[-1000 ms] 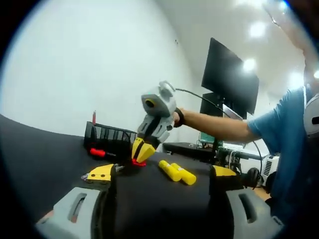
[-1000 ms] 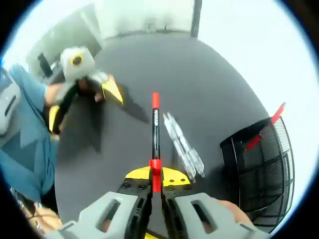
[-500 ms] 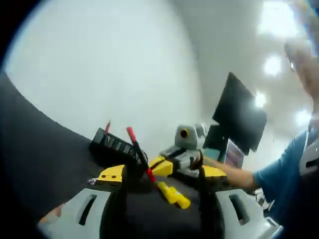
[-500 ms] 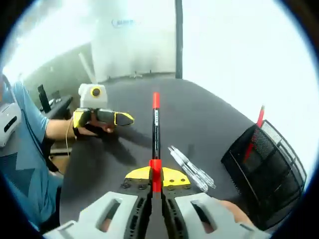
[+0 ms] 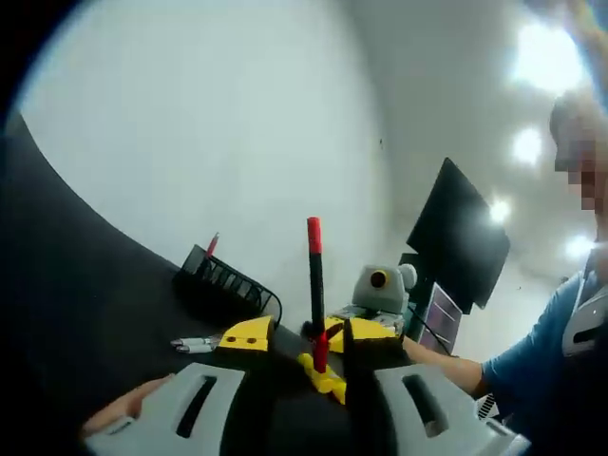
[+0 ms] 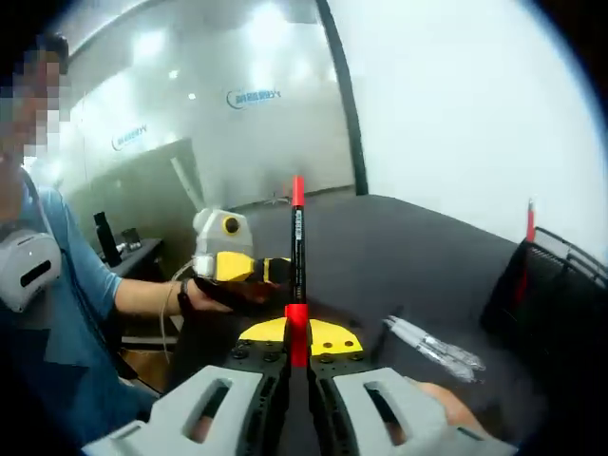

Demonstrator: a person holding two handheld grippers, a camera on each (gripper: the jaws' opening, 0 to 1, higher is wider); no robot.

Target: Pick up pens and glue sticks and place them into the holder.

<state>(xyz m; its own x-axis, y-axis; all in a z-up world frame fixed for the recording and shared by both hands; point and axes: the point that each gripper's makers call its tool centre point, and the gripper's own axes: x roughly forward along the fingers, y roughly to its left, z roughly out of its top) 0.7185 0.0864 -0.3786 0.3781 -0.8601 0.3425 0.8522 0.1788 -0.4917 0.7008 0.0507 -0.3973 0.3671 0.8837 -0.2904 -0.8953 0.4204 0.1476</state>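
Note:
My right gripper point(image 6: 297, 334) is shut on a black pen with red ends point(image 6: 296, 256), which points straight out from its jaws. In the left gripper view that pen point(image 5: 314, 283) stands upright, held by the right gripper point(image 5: 329, 338) just beyond my own jaws. My left gripper point(image 5: 308, 334) is open, holding nothing; a hand carries it point(image 6: 249, 269) at mid-left of the right gripper view. Two yellow glue sticks point(image 5: 323, 376) lie on the dark table between the left jaws. The black mesh holder point(image 5: 224, 282) point(image 6: 554, 285) has a red pen point(image 5: 211, 245) point(image 6: 529, 221) in it.
Clear pens point(image 5: 195, 344) point(image 6: 433, 347) lie on the black table point(image 6: 399, 247) near the holder. A dark monitor point(image 5: 456, 242) stands behind the right gripper. The person in a blue shirt point(image 6: 57, 313) is at the left of the right gripper view.
Both views have tilted upward. The right gripper has lifted the pen off the table and brought it upright close in front of the left gripper, whose jaws now stand closer together.

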